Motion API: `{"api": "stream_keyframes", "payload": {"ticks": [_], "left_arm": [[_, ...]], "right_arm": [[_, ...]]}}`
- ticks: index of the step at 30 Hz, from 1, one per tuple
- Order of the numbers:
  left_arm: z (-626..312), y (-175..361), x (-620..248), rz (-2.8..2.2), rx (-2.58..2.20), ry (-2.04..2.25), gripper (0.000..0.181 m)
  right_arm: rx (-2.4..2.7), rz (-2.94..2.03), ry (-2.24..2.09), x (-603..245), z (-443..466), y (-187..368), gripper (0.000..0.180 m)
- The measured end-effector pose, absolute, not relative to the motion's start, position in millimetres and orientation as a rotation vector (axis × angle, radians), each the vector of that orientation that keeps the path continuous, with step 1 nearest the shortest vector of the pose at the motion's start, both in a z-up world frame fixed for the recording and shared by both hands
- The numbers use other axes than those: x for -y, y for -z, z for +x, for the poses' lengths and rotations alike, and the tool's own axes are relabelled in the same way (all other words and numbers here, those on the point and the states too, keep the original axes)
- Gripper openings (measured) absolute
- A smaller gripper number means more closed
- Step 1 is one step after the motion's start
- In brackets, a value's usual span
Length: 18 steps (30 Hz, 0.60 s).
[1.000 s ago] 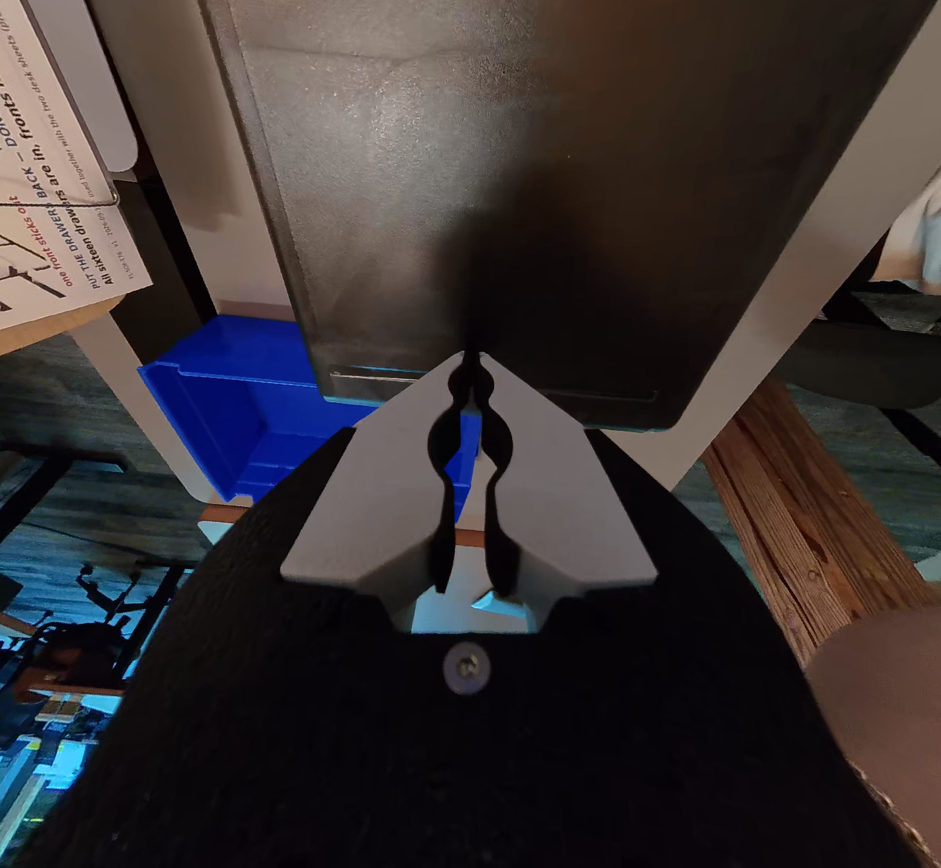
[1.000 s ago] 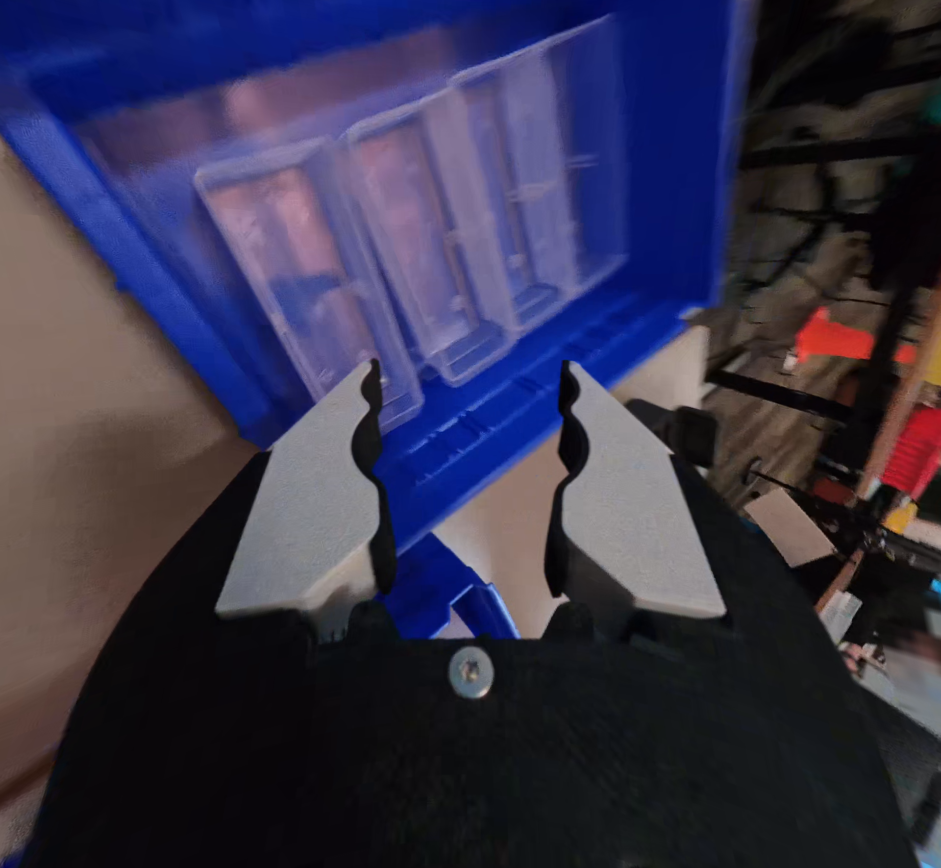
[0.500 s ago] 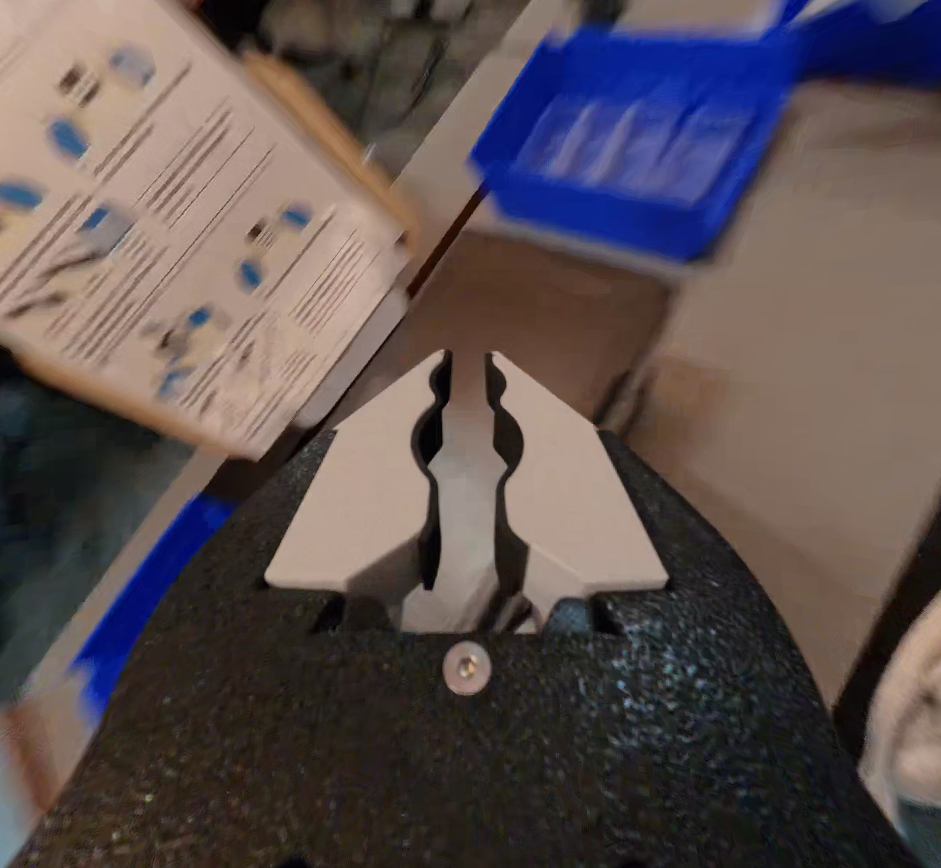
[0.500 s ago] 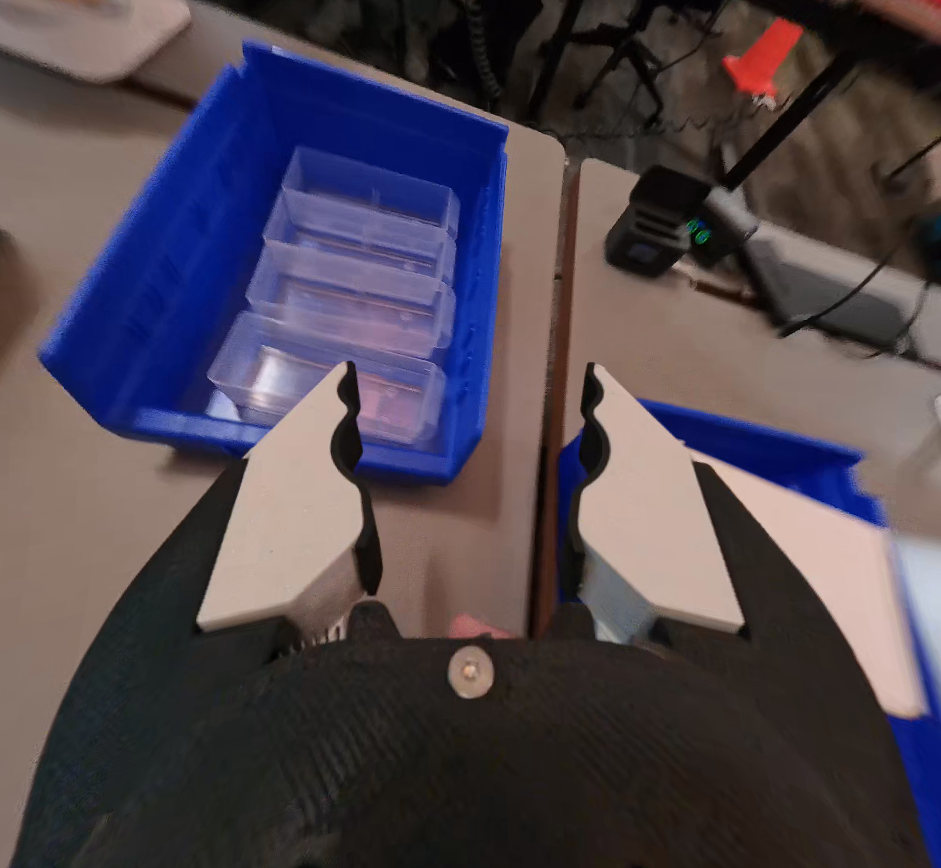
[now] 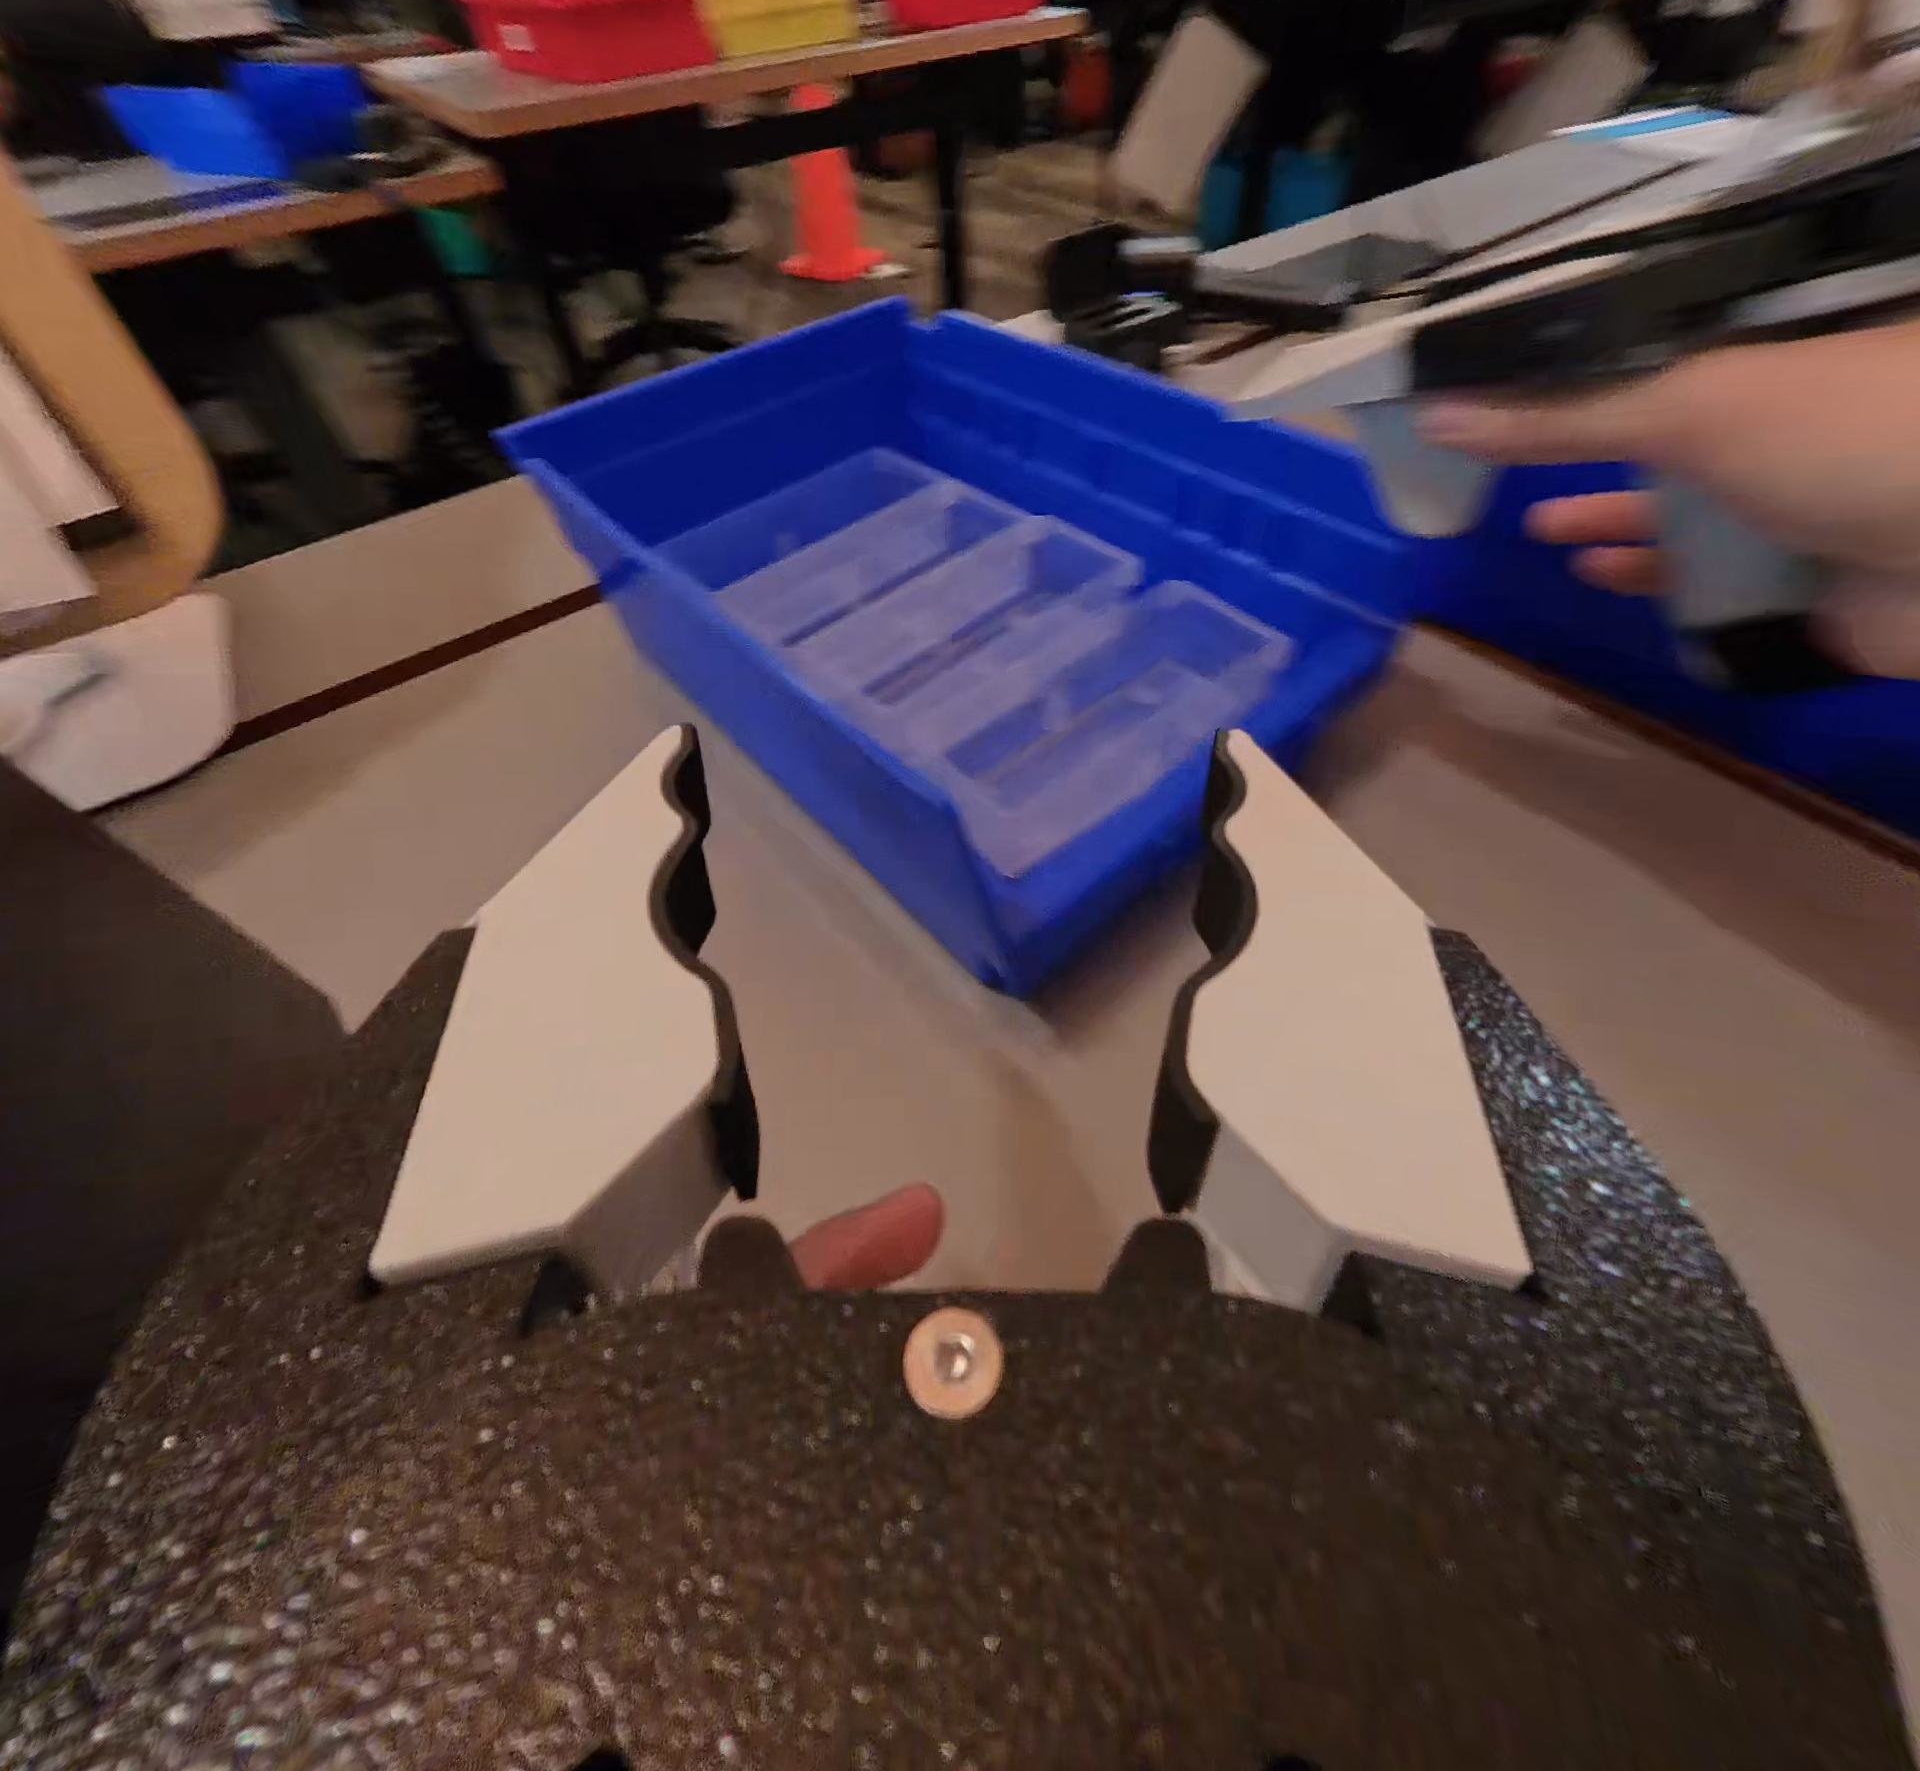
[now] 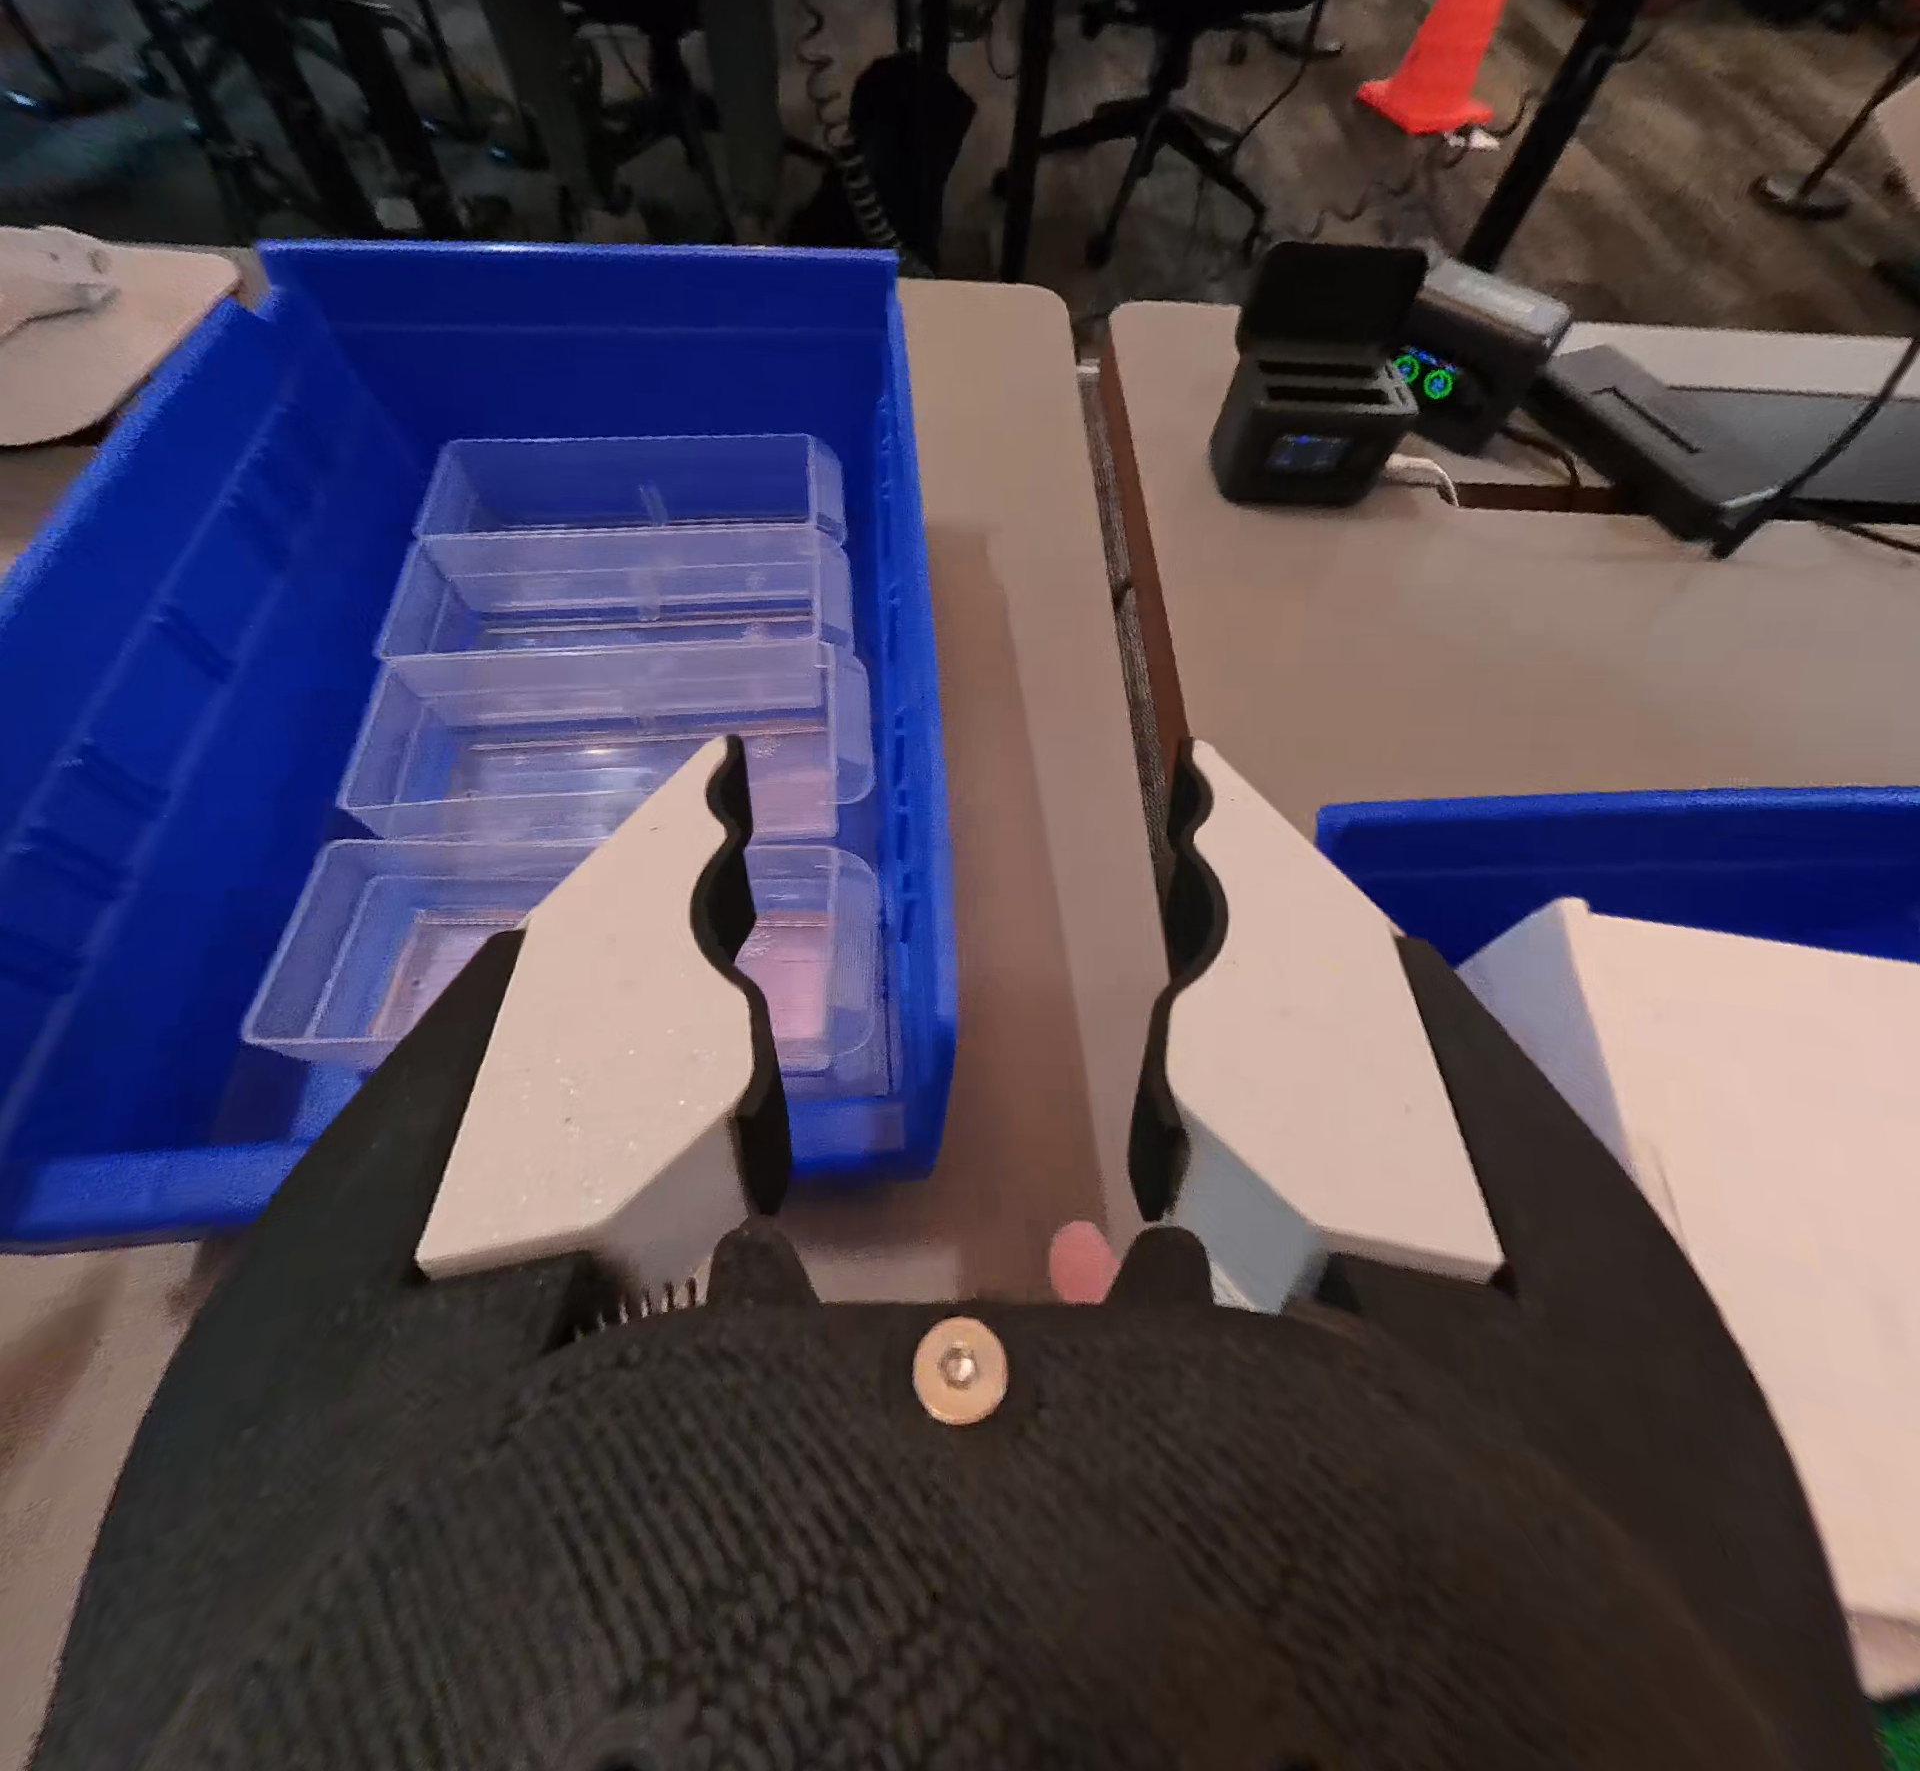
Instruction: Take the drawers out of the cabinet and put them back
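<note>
A blue bin (image 6: 582, 277) stands on the grey table (image 6: 1455, 641) and holds several clear plastic drawers (image 6: 623, 765) side by side. My right gripper (image 6: 956, 750) is open and empty. It hovers above the bin's near right corner and the table seam. My left gripper (image 5: 956, 745) is open and empty, just short of the same bin (image 5: 883, 817), with the clear drawers (image 5: 935, 620) ahead of it. The right gripper (image 5: 1382, 433), held by a hand (image 5: 1714, 464), shows blurred over the bin's far right side. A white flat-topped box (image 6: 1714, 1150), possibly the cabinet, lies in a second blue bin (image 6: 1621, 848).
A black charging box (image 6: 1320, 391) and a cable sit at the back right of the table. A dark object (image 5: 104, 1046) fills the left wrist view's left edge. A white base (image 5: 114, 703) stands behind it. Other tables hold red and yellow tubs (image 5: 769, 7).
My left gripper has opened and swung from a dark panel, where it was shut, to face the blue bin. My right gripper stayed open and pulled back and up from the bin.
</note>
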<state>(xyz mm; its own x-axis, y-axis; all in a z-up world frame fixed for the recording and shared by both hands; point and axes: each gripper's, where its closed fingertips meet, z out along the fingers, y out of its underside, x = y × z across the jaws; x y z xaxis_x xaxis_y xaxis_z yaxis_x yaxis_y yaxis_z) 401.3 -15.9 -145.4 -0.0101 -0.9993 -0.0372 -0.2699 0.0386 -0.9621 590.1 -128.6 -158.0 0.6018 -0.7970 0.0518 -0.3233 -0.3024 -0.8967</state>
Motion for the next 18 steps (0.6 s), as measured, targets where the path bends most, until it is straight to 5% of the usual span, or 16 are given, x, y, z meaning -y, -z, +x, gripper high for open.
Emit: {"api": "stream_keyframes", "payload": {"ticks": [3, 5, 10, 12, 18], "left_arm": [[436.5, 168.9, -15.3, -1.537, -1.322, 0.945, 0.094], [454.5, 182.3, -25.0, -1.643, -1.311, 0.922, 0.093], [475.8, 210.2, -30.6, -1.748, -1.381, 0.828, 0.065], [476.1, 218.0, -26.1, -1.783, -1.403, 0.859, 0.041], [453.5, 214.8, -37.2, -1.748, -1.327, 0.815, 0.020]], "right_arm": [[-0.943, -1.929, 0.584, 132.0, 599.5, 171.7, 0.080], [-0.910, -1.949, 0.477, 121.8, 596.3, 178.2, 0.062], [-0.928, -2.020, 0.370, 113.0, 591.9, 205.8, 0.041], [-0.899, -2.082, 0.366, 111.9, 586.3, 217.0, 0.004], [-0.887, -2.100, 0.425, 115.2, 550.0, 216.7, 0.004]]}}
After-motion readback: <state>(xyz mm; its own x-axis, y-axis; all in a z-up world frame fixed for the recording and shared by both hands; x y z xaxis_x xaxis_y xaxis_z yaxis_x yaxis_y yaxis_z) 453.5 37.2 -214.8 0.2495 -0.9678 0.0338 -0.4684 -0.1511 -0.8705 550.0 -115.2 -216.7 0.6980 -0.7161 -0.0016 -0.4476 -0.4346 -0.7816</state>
